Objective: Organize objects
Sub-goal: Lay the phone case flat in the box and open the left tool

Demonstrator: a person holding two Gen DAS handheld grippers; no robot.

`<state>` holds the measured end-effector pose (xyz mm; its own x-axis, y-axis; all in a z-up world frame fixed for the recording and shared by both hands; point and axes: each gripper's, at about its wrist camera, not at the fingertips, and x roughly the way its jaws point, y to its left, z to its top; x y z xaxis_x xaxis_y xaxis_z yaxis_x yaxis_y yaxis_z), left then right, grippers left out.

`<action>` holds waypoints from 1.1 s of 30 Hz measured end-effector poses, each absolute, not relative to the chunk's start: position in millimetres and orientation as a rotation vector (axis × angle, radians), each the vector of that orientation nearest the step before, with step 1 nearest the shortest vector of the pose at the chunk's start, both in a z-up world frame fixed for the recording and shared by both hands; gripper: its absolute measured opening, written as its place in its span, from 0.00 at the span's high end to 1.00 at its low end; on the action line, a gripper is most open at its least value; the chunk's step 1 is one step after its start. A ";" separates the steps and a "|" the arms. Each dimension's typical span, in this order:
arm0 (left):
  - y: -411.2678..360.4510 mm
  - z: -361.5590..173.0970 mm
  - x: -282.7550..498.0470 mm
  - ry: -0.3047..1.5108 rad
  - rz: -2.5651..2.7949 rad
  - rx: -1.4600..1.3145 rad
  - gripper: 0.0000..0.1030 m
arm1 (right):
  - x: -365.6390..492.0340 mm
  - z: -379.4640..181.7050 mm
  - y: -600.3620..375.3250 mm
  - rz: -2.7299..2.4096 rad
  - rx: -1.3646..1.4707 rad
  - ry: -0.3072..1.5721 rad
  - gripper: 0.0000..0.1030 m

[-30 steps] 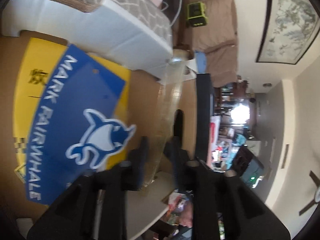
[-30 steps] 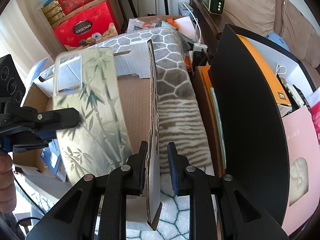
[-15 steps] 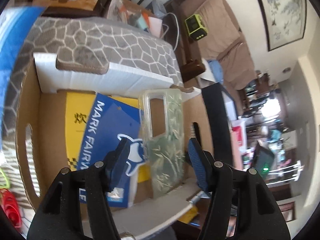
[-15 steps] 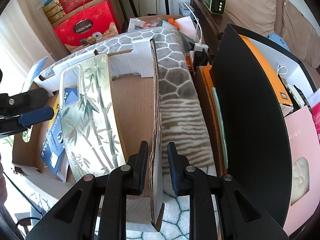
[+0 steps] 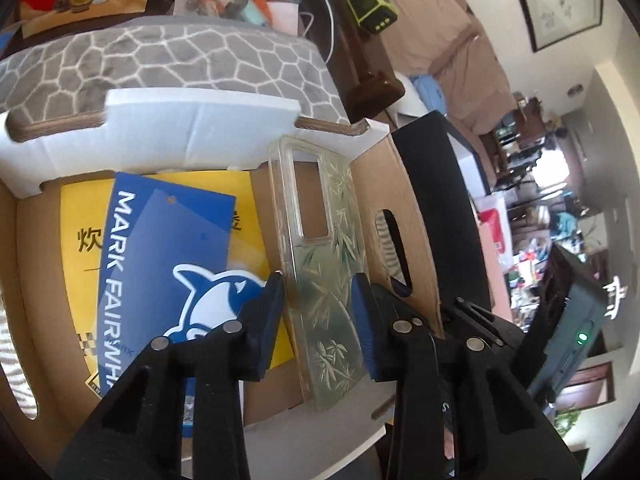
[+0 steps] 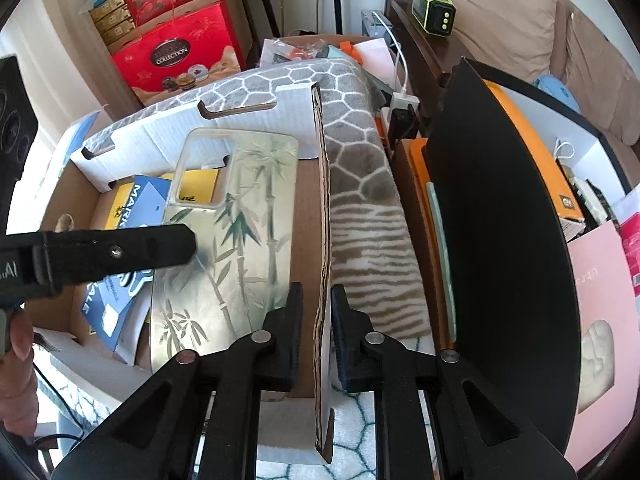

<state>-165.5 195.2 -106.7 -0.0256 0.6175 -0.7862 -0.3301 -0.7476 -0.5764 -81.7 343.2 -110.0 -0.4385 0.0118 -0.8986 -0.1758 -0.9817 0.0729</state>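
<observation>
Cluttered living-room furniture fills the background: a brown sofa [image 6: 500, 20], red gift boxes [image 6: 172, 52] and a grey honeycomb-patterned blanket [image 5: 192, 52] under an open cardboard box [image 5: 404, 216]. Much of the box floor is covered, and the yellow booklet [image 5: 80, 216] in it is half hidden beneath a blue card [image 5: 160, 248] printed with a whale; its lettering is cut off by the fingers. A clear phone case [image 6: 244, 224] with bamboo print leans in the box against the right wall, its lower end resting on the near rim. The left gripper [image 5: 318, 312] straddles the case; its fingers have just been closing, both pads at the case's edges, though a firm clamp cannot be made out. The right gripper [image 6: 316, 316] is clenched on the box's upright side wall [image 6: 324, 216].
</observation>
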 end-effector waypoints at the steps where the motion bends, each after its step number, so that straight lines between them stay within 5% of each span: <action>1: 198.6 -106.9 -165.2 -0.295 1.846 -1.598 0.70 | -82.1 -109.9 343.4 2.562 -1.599 0.240 0.88; 7: 201.8 -118.7 -166.2 -0.305 1.799 -1.670 0.68 | -82.2 -109.6 347.6 2.564 -1.600 0.277 0.88; 13: 182.2 -106.7 -166.6 -0.379 1.851 -1.623 0.49 | -79.4 -106.8 355.1 2.559 -1.570 0.316 0.85; 18: 178.8 -103.9 -167.1 -0.337 1.880 -1.621 0.49 | -80.6 -107.2 355.2 2.558 -1.576 0.306 0.84; 25: 201.0 -117.1 -159.0 -0.236 1.846 -1.676 0.65 | -79.7 -107.4 348.3 2.573 -1.584 0.288 0.87; 33: 204.3 -118.3 -159.7 -0.274 1.863 -1.693 0.65 | -82.6 -107.5 343.0 2.557 -1.576 0.249 0.86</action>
<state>-159.7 204.3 -118.3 -0.0061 0.5529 -0.8332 -0.2891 -0.7986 -0.5279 -82.6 343.0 -107.5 -0.4473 0.0218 -0.8941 -0.1937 -0.9783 0.0731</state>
